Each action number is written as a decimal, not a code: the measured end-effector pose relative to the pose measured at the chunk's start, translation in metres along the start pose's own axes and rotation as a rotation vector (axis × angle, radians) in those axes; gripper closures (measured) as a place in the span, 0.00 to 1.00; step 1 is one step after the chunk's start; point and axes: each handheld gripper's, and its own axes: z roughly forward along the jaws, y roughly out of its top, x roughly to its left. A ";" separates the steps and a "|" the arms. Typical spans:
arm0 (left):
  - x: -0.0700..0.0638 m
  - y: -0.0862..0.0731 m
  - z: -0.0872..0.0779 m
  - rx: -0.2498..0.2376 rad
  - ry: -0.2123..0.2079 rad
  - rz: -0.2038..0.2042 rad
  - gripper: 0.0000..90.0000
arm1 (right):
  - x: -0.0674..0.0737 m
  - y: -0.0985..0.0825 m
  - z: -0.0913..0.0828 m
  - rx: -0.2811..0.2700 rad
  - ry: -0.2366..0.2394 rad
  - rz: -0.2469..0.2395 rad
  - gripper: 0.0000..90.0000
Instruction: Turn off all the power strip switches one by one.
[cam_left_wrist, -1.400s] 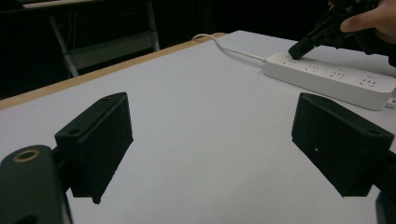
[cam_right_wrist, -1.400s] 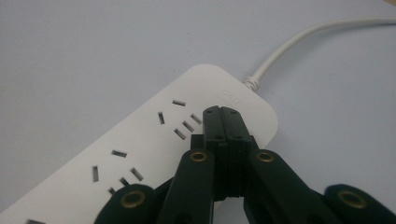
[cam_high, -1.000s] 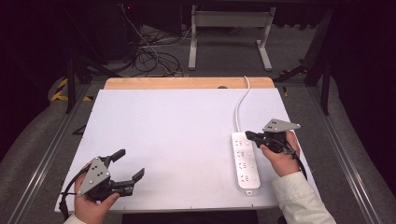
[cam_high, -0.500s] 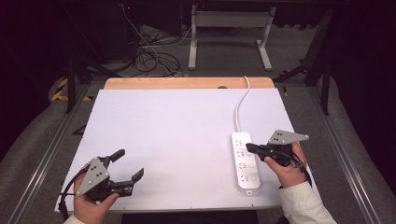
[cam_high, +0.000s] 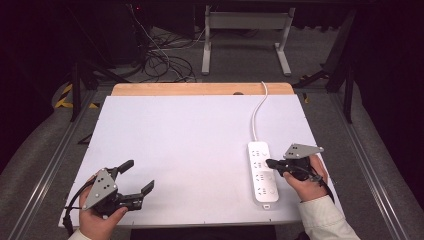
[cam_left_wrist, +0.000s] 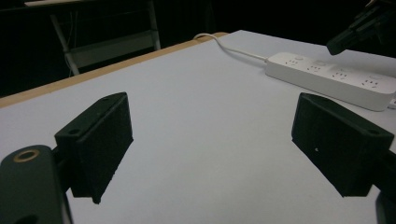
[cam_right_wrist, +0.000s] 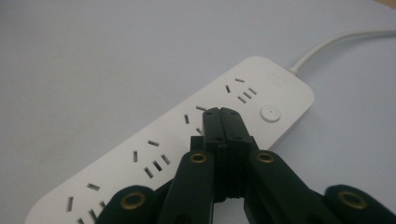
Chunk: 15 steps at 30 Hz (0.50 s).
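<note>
A white power strip (cam_high: 262, 172) lies on the white table at the right, its cable (cam_high: 256, 117) running to the far edge. My right gripper (cam_high: 270, 163) is shut with nothing in it, its tips above the strip's middle sockets. In the right gripper view the closed jaws (cam_right_wrist: 221, 114) point at the strip (cam_right_wrist: 116, 163), just short of its round button (cam_right_wrist: 271, 113). My left gripper (cam_high: 138, 176) rests open and empty near the front left corner. In its own view the pads (cam_left_wrist: 98, 140) stand wide apart, with the strip (cam_left_wrist: 327, 77) and the right gripper's tip (cam_left_wrist: 359, 28) beyond them.
The white table top (cam_high: 190, 140) has a wooden strip along its far edge (cam_high: 200, 89). Metal rails run along both sides. Behind the table are loose cables on the floor (cam_high: 165, 55) and a grey stand (cam_high: 245, 30).
My right gripper, still shut, has drifted along the power strip toward the near edge and slightly lower. The left gripper has stayed where it was.
</note>
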 end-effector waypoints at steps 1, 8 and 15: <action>0.000 0.000 0.000 -0.002 0.000 0.001 0.14 | -0.001 -0.001 0.002 0.012 -0.006 0.000 1.00; 0.000 0.000 0.001 -0.003 -0.002 -0.007 0.14 | -0.004 -0.003 0.009 0.035 -0.014 0.005 1.00; 0.000 0.000 0.001 -0.001 0.001 -0.007 0.14 | -0.006 -0.004 0.016 0.061 -0.017 0.005 1.00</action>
